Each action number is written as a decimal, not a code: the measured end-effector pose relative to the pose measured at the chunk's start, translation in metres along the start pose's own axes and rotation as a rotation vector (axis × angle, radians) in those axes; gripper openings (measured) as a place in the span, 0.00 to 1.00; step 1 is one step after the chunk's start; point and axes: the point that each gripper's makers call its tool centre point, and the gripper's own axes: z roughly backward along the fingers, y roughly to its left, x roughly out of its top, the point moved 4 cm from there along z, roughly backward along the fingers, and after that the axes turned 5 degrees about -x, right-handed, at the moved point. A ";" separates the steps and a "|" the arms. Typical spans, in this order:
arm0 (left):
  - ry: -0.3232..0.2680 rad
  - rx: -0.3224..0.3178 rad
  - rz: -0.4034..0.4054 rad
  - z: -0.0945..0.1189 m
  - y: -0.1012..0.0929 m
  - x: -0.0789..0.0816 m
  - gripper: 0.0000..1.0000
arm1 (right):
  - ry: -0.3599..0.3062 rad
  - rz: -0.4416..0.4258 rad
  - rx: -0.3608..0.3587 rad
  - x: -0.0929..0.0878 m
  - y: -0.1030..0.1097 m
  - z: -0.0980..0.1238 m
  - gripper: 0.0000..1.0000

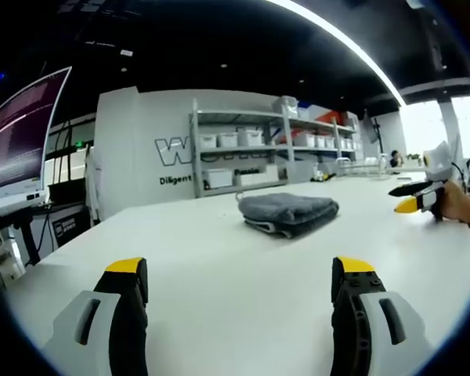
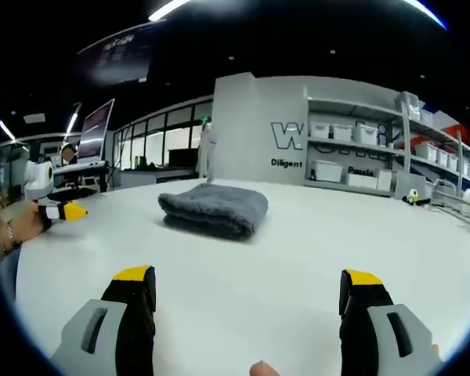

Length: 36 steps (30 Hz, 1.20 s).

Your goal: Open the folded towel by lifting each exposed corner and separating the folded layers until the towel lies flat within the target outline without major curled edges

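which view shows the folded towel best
The right gripper view: the towel sits larger and nearer the middle, its stacked layers plain along the front edge. The left gripper view shows it smaller, still folded on the table.

Count, both views:
- 1x grey folded terry towel (image 1: 288, 213) (image 2: 213, 209), on 1x white flat-topped bench (image 1: 219, 274) (image 2: 298, 258).
- 2x hand-held tool w/ grey jaws, yellow tips: left tool (image 1: 240, 280) (image 2: 61, 211), right tool (image 2: 249, 291) (image 1: 413, 197).
- 1x grey metal shelf rack (image 1: 243, 153) (image 2: 376, 157), approx 6 white storage bins visible on it; far ones too small to count.
- 1x flat monitor, text lines on screen (image 1: 23, 129) (image 2: 95, 133).
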 end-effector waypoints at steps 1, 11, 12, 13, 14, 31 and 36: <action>0.006 0.001 -0.003 -0.001 0.000 -0.001 0.96 | 0.010 0.001 -0.003 -0.001 -0.001 -0.001 0.99; 0.025 -0.006 -0.019 -0.003 -0.001 -0.003 0.95 | 0.018 0.060 0.006 0.001 0.004 -0.003 0.99; 0.026 -0.006 -0.020 -0.004 -0.001 -0.002 0.95 | 0.016 0.058 0.007 0.001 0.004 -0.003 0.99; 0.026 -0.006 -0.020 -0.004 0.000 -0.002 0.95 | 0.019 0.056 0.008 0.001 0.004 -0.004 0.99; 0.026 -0.006 -0.020 -0.004 0.000 -0.002 0.95 | 0.021 0.055 0.009 0.001 0.004 -0.004 0.99; 0.011 -0.014 -0.044 -0.009 0.004 0.004 0.96 | -0.007 0.106 0.042 0.007 0.018 -0.001 0.99; 0.003 -0.029 -0.057 -0.012 0.003 0.008 0.96 | -0.026 0.105 0.048 0.011 0.020 -0.003 0.99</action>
